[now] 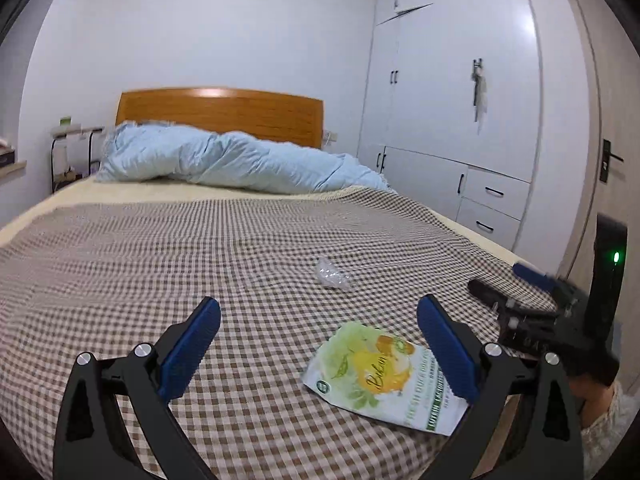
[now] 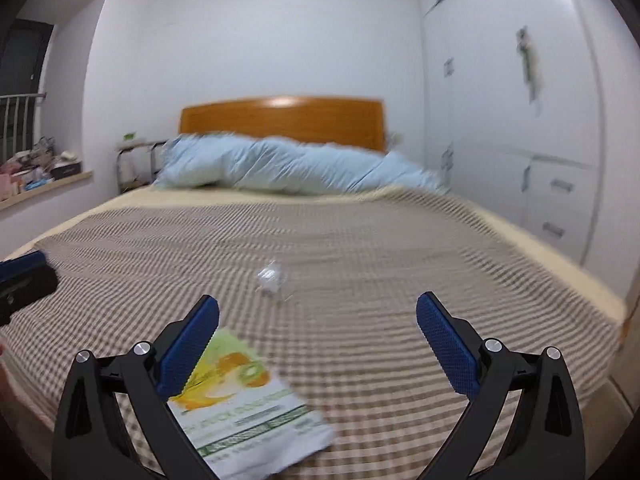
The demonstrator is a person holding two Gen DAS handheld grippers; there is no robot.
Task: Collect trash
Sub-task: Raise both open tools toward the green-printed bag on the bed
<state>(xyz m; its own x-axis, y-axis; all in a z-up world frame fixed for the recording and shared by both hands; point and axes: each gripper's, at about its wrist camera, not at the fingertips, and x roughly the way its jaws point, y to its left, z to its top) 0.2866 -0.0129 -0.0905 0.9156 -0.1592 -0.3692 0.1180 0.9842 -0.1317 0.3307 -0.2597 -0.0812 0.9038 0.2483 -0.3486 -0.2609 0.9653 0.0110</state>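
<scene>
Both your left gripper (image 1: 318,322) and right gripper (image 2: 318,320) gape empty; the flat snack packet (image 1: 384,376), lower right, may slide on the checked blanket (image 1: 160,248).

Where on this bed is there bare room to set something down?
Bare checked cover runs from the clear wrapper back to the blue duvet, and across the bed's left half. Crowded: near edge around the snack bag and both grippers.

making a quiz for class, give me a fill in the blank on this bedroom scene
1. The snack packet lies on the ____ bedspread.
2. The crumpled clear wrapper lies ____ from the headboard than the packet.
3. The left tool and right tool both have jaws ____.

Missing words: checked; nearer; open
</scene>
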